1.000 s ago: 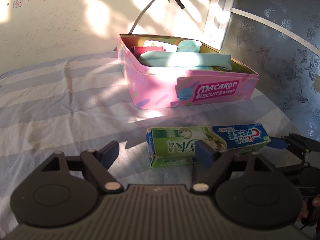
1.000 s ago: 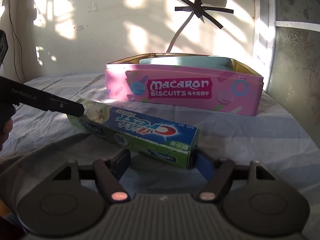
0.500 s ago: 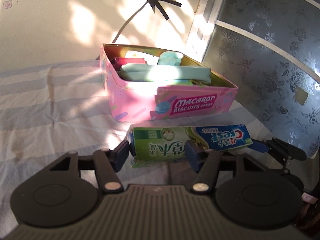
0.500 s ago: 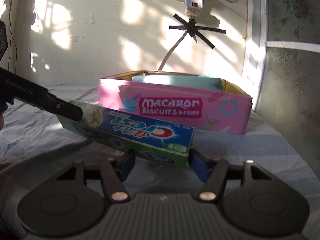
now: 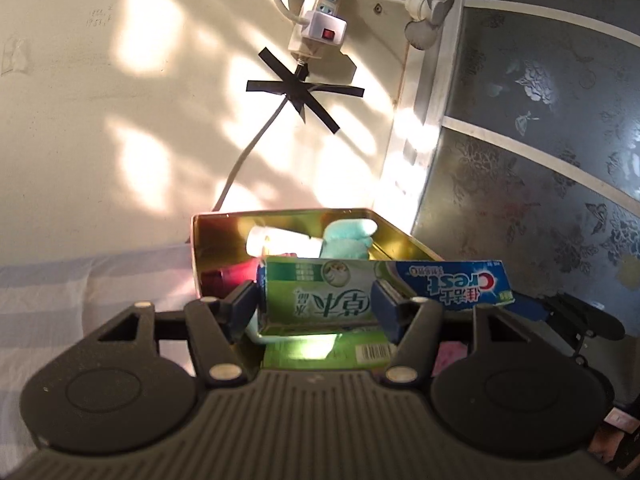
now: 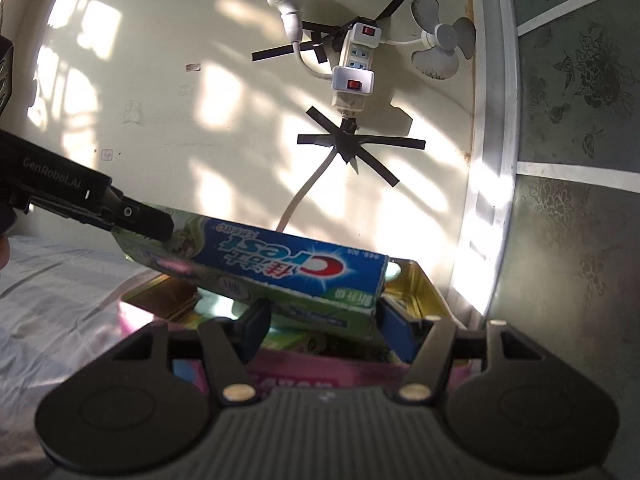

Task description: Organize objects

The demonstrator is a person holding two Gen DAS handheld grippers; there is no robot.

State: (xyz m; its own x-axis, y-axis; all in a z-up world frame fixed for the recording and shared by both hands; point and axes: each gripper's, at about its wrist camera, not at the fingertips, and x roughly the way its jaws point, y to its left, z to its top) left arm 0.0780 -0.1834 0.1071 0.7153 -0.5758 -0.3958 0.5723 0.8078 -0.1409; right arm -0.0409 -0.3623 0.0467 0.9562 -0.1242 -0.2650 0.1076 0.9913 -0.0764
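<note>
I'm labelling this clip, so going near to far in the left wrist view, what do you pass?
Left gripper → green and blue Crest toothpaste box → pink biscuit tin with gold interior → cream wall with black tape cross.

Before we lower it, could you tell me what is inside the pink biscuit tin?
Inside the pink biscuit tin: a teal fabric bundle, a pale tube, something dark red. The Crest toothpaste box hides the rest.

Cream wall (image 5: 120,120) carries dappled sunlight patches. A white power strip (image 6: 354,68) is fixed to it with crossed black tape (image 6: 352,144). A small fan (image 6: 444,46) hangs beside it. Frosted floral glass panels (image 5: 540,140) stand right. Striped cloth (image 5: 80,280) covers the surface below.
</note>
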